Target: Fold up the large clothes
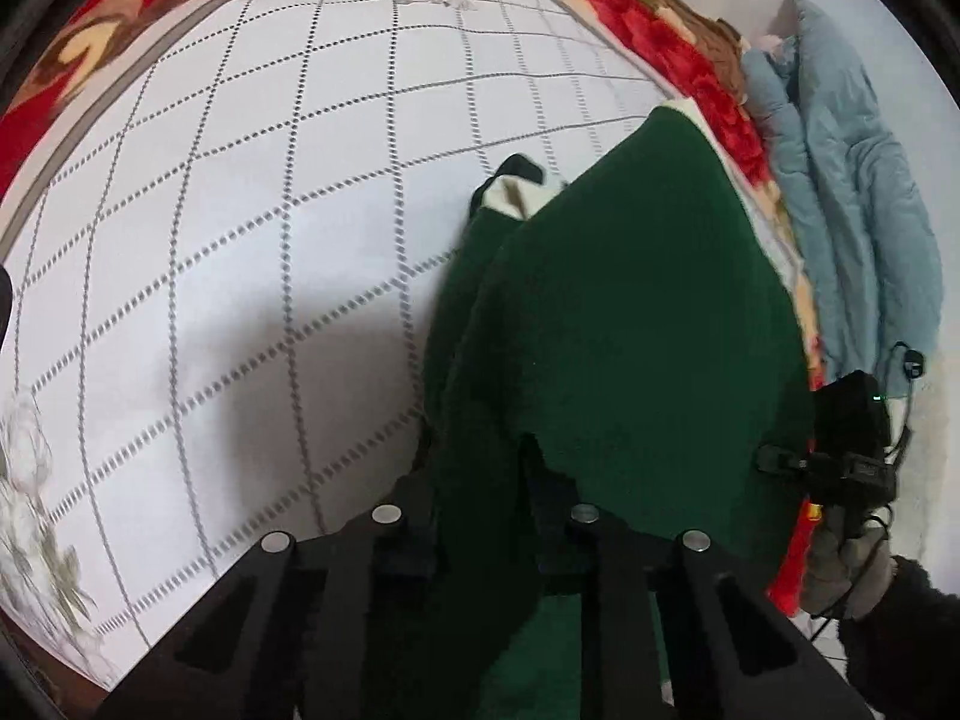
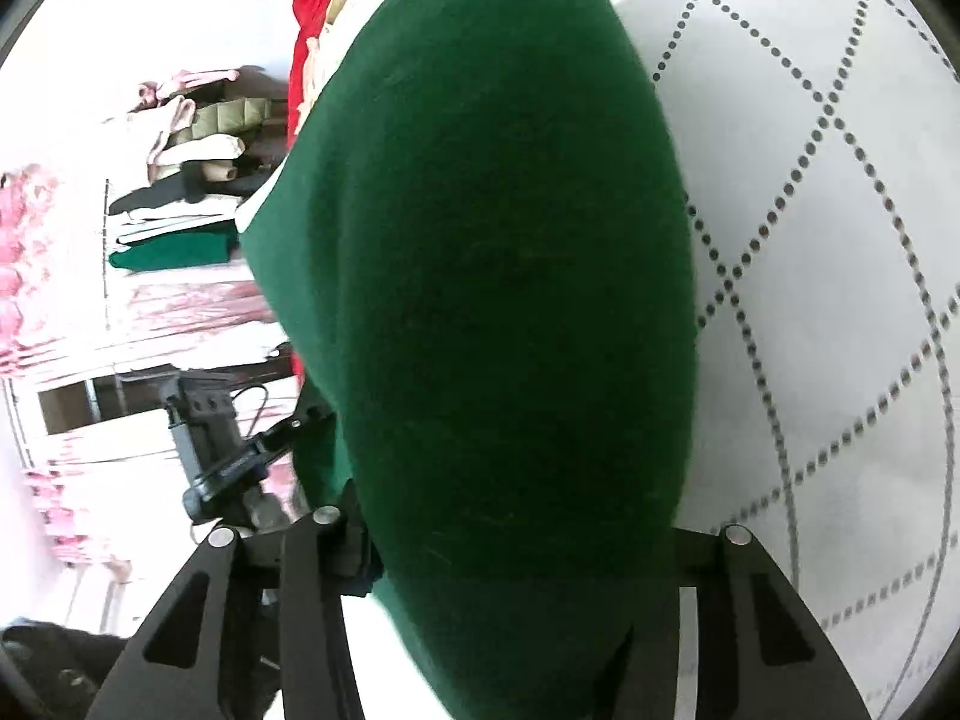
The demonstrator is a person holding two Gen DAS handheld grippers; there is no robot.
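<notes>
- The left claw point(image 1: 480, 480) is clenched on a fold of the dark green garment point(image 1: 612, 324): in the left wrist view the cloth runs between its two black fingers point(image 1: 414, 516), which stand close together at 6 o'clock.
- The right claw point(image 2: 510, 546) also has the green garment point(image 2: 510, 240) between its fingers, which are set wider; the cloth bulges over the gap and hides the pads, so I cannot tell whether it grips.
- In the left wrist view the right claw and the gloved hand point(image 1: 840, 570) holding it show at 4 o'clock, at the garment's far edge.
- The garment hangs stretched between the two claws above the bed, with a cream lining point(image 1: 516, 195) showing at its upper end.
- Beneath lies a white quilt point(image 1: 270, 210) with dotted grey diamonds, from 9 to 12 o'clock.
- Farther off, a red floral blanket point(image 1: 690, 54) borders it, and a light blue padded garment point(image 1: 840, 180) lies at 2 o'clock.
- In the right wrist view, a stack of folded clothes point(image 2: 180, 204) sits at 9 o'clock.
</notes>
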